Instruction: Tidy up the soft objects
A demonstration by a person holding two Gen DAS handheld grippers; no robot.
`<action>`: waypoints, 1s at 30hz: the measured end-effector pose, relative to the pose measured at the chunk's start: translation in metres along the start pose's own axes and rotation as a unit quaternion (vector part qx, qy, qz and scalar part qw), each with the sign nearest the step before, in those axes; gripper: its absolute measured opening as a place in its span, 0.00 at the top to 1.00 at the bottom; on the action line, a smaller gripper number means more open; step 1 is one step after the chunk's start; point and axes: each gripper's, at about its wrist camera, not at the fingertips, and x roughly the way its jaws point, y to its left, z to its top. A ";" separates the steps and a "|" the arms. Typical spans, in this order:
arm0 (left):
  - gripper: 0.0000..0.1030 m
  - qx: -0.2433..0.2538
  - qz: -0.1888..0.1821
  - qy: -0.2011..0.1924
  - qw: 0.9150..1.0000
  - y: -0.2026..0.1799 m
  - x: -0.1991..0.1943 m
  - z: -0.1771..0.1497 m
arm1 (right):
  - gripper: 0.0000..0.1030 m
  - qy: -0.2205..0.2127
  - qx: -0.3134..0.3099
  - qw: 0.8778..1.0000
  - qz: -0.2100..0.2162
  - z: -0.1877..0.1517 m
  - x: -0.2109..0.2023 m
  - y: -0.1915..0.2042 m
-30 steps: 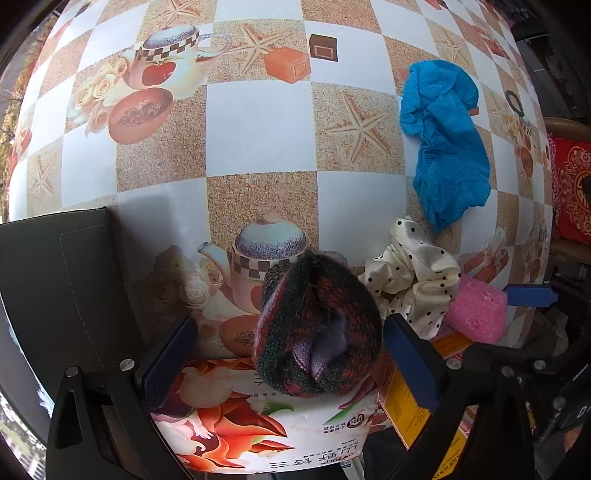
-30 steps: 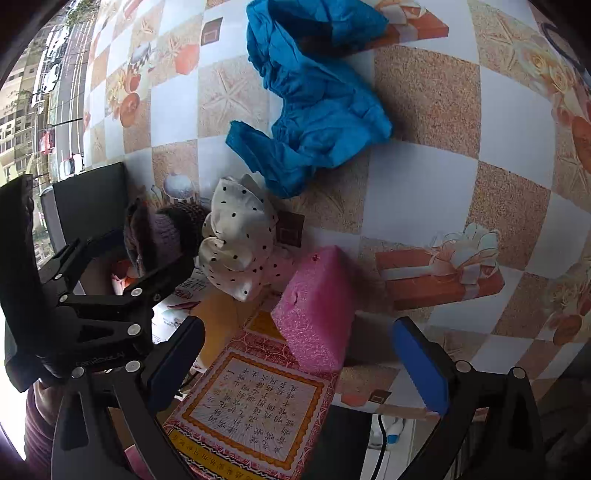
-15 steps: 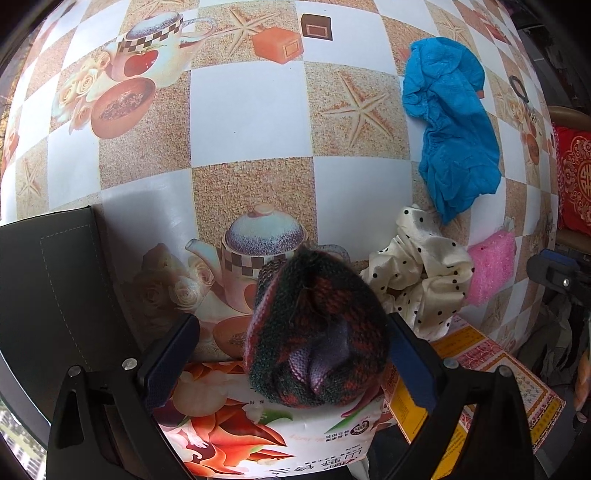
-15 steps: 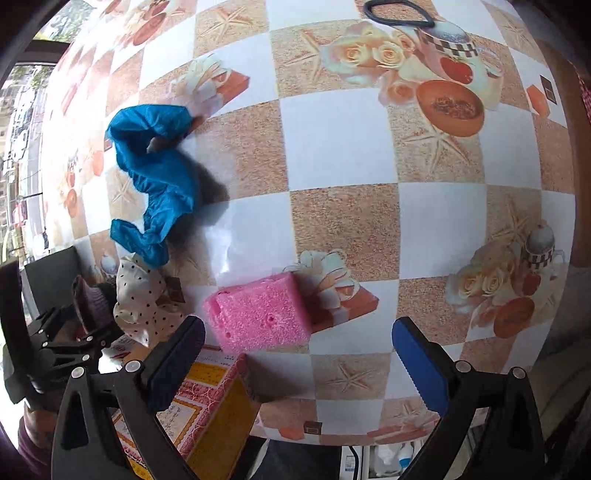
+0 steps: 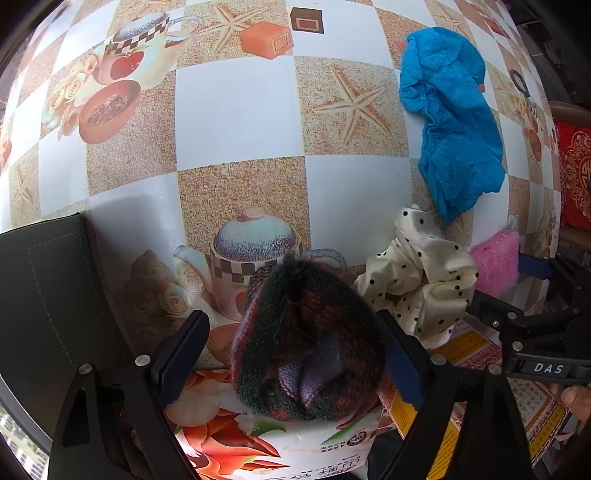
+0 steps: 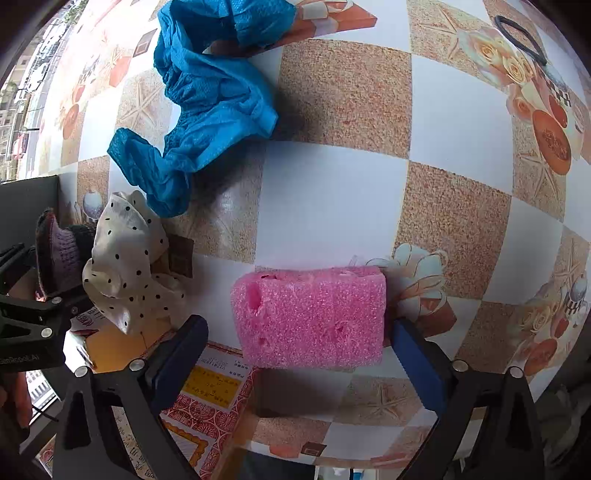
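A dark knitted hat [image 5: 306,347] lies on a flower-printed box [image 5: 280,443], between the wide-apart fingers of my left gripper [image 5: 291,365], which is open around it. A pink foam block [image 6: 310,317] lies on the table between the fingers of my right gripper [image 6: 295,362], also open; the right finger is close to the block's side. A cream polka-dot cloth [image 5: 417,280] lies crumpled beside the hat and shows in the right wrist view [image 6: 125,266]. A blue cloth [image 5: 450,118] lies farther back; the right wrist view shows it too [image 6: 207,99].
The table [image 5: 236,110] has a checkered printed cover. A dark chair back [image 5: 48,306] stands at the left. A red and yellow printed box [image 6: 207,391] lies under the right gripper. A black hair tie [image 6: 517,33] lies at the far right.
My right gripper swung over the table and came down around the pink foam block. My left gripper stayed open around the knitted hat, moving slightly closer.
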 end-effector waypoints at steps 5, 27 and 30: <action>0.51 -0.003 -0.018 -0.006 1.000 0.001 -0.003 0.001 | 0.30 -0.031 0.002 1.000 -0.005 -0.006 -0.011 -0.001; 0.54 0.020 -0.008 -0.120 0.993 0.001 -0.080 -0.046 | 0.30 -0.113 0.034 0.993 0.028 -0.036 -0.110 -0.028; 0.54 0.021 -0.007 -0.129 0.991 0.003 -0.091 -0.056 | 0.30 -0.125 0.024 0.991 0.031 -0.038 -0.127 -0.019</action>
